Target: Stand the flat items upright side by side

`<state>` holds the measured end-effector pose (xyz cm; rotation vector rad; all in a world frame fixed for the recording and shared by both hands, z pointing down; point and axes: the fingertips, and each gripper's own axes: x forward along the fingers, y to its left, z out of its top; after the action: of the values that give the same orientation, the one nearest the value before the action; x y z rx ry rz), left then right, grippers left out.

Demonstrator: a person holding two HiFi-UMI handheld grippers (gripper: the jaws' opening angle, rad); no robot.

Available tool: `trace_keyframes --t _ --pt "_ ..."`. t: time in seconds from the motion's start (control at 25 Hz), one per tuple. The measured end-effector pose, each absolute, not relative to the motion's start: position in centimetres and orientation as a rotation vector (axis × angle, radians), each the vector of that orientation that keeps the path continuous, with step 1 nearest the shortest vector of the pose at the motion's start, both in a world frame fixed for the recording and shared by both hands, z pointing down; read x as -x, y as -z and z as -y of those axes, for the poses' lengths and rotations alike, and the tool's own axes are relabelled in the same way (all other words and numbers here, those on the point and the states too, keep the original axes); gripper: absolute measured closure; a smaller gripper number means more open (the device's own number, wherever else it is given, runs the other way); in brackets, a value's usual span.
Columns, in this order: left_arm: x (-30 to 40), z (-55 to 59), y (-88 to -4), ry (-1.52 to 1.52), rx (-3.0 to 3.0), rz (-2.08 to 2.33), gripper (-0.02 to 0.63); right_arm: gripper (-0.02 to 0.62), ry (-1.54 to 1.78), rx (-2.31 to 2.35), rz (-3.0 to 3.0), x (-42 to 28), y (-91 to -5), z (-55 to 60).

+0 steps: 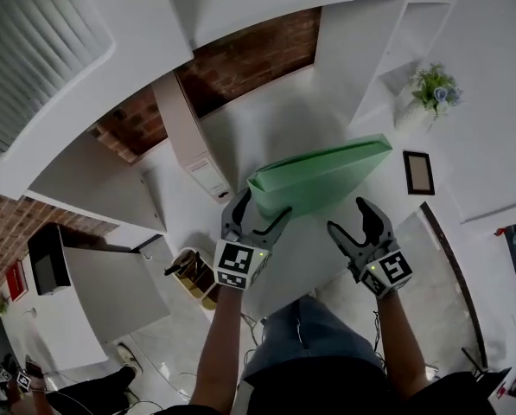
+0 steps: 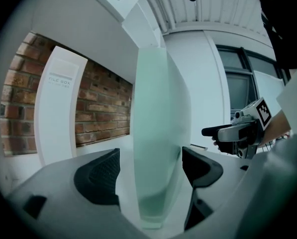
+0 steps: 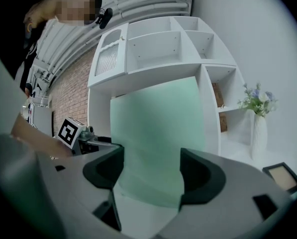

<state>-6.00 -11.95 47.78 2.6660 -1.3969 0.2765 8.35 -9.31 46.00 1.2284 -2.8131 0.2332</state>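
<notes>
The white file box (image 1: 194, 145) stands upright against the brick wall (image 2: 101, 108); no view shows what is in it. A white vase (image 3: 258, 133) on the white desk (image 1: 270, 128) holds a small bunch of flowers (image 1: 434, 85), with a dark picture frame (image 1: 418, 172) lying near it. One compartment of the white shelf unit (image 3: 163, 49) holds a brown item too small to name.

The file box front reads "FILE BOX".

The green file folder (image 1: 322, 175) stands on its edge on the desk, beside the file box but apart from it. The left gripper (image 1: 262, 206) points nearly level at the folder's near end, jaws spread wide with the folder between them, a gap showing at the left pad (image 2: 101, 176). The right gripper (image 1: 351, 216) hangs just off the folder's broad face, jaws wide and holding nothing.
</notes>
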Motion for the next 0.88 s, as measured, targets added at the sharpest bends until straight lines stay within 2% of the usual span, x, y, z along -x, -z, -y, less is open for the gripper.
trace_keyframes --t 0.68,0.88 --pt "1.7 12.5 -49.0 -0.409 -2.866 0.922 0.249 0.264 -0.356 -1.182 2.790 -6.2 -46.7 6.4" --pt "0.9 13.0 -48.7 -0.351 -2.860 0.922 0.255 0.264 -0.277 -1.143 2.789 -7.1 -47.4 6.1"
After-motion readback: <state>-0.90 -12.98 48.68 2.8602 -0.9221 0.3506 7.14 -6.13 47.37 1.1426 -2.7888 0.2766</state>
